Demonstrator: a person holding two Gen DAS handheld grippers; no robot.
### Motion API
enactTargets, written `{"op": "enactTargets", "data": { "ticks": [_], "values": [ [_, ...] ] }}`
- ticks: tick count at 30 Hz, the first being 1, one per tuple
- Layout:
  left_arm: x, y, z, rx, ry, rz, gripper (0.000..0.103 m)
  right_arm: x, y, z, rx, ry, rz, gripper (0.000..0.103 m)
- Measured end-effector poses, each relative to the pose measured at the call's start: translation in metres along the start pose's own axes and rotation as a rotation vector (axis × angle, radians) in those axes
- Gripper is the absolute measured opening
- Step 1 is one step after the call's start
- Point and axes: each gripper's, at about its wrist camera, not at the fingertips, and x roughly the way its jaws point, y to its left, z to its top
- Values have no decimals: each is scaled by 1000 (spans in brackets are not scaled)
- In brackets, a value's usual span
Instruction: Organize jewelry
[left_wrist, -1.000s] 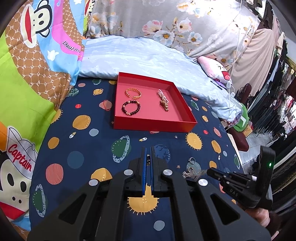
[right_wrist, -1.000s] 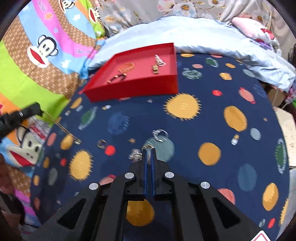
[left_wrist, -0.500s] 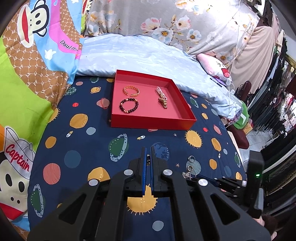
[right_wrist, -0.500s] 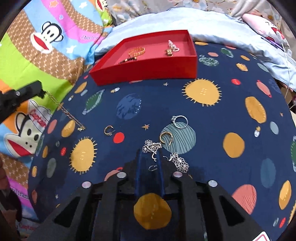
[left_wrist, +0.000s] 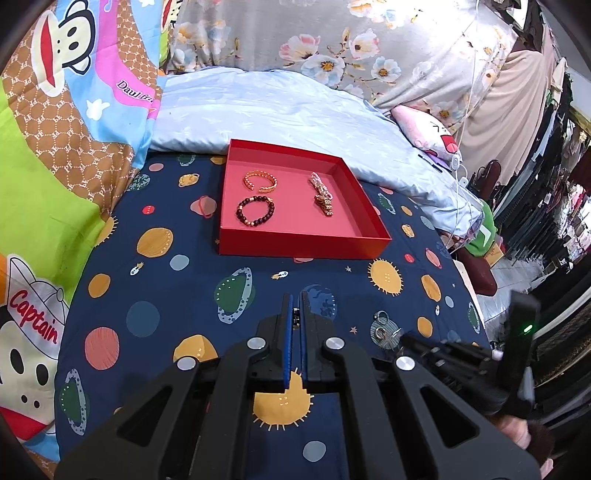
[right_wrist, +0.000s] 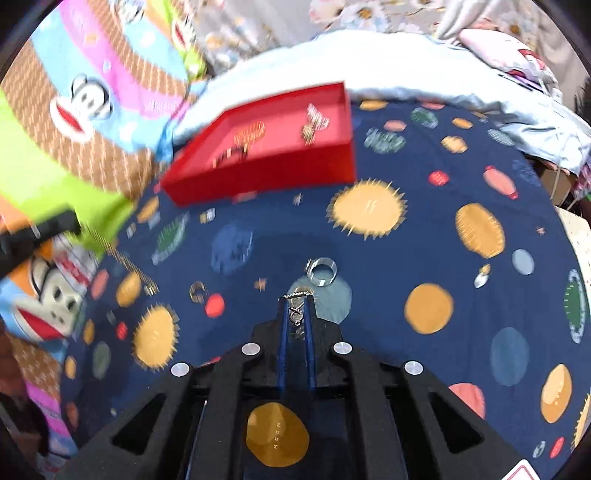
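Right gripper (right_wrist: 296, 308) tilted down, apparently pinching silver chain (right_wrist: 295, 298).

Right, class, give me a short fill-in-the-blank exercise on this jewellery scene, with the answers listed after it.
1. The shallow red cardboard tray holds ____ pieces of jewellery.
2. The dark round-beaded bracelet lies in the tray directly in front of the ____ open cuff bangle.
3. The right gripper has its jaws closed on a small ____ chain ornament.

Answers: three; gold; silver
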Motion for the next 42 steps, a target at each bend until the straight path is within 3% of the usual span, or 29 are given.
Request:
{"op": "enactTargets", "data": {
  "ticks": [4, 10, 23, 31, 42],
  "values": [
    [-2, -3, 1, 4, -5, -8, 2, -23, -8, 10, 39, -56, 61, 7],
    [-4, -9, -1, 12, -6, -15, 2, -3, -16, -2, -23, 37, -117, 8],
    [-3, -11, -3, 12, -3, -17, 2, -5, -29, -23, 17, 59, -152, 10],
    [-3, -7, -1, 3, -6, -8, 2, -8, -17, -20, 18, 54, -95, 12],
    [-9, 5, 3, -12, -18, 13, 2, 42, 71, -2, -152, 95, 81, 27]
  ]
}}
